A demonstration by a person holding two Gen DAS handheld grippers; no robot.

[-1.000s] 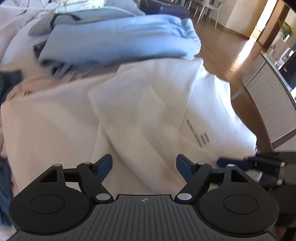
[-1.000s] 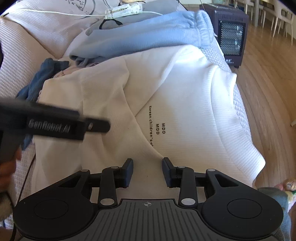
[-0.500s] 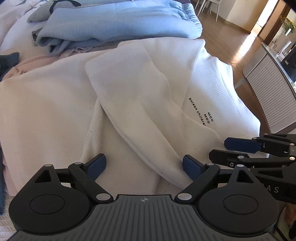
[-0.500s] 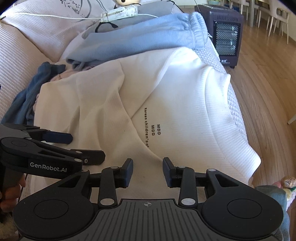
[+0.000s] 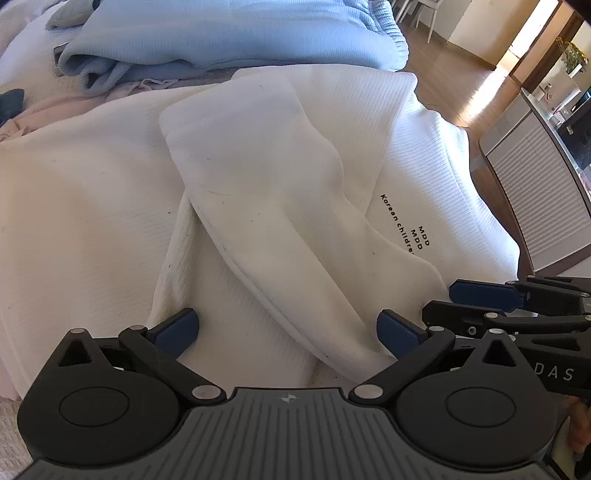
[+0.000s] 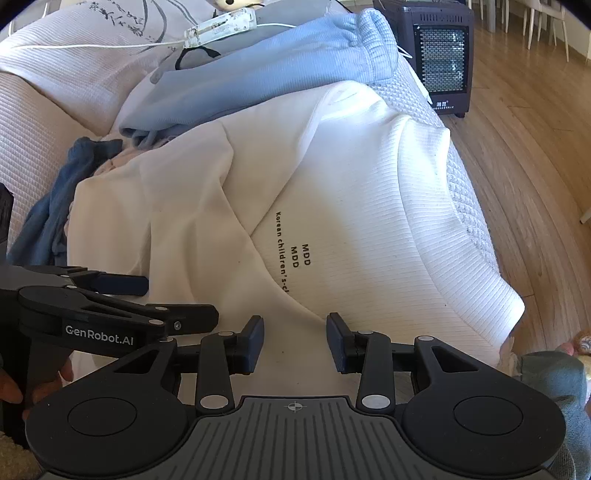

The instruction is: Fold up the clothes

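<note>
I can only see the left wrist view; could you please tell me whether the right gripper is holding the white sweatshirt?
Observer: No; the right gripper is part open, pads apart above the white sweatshirt, pinching nothing.
Operator: Is anything on the floor near its far end?
Observer: Yes, a dark electric heater stands there.
Operator: And behind the light blue garment?
Observer: What looks like a white power strip on its cable.

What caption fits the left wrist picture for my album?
Left gripper, jaws opening, over a white sweater with a sleeve folded across, blue clothes behind.
</note>
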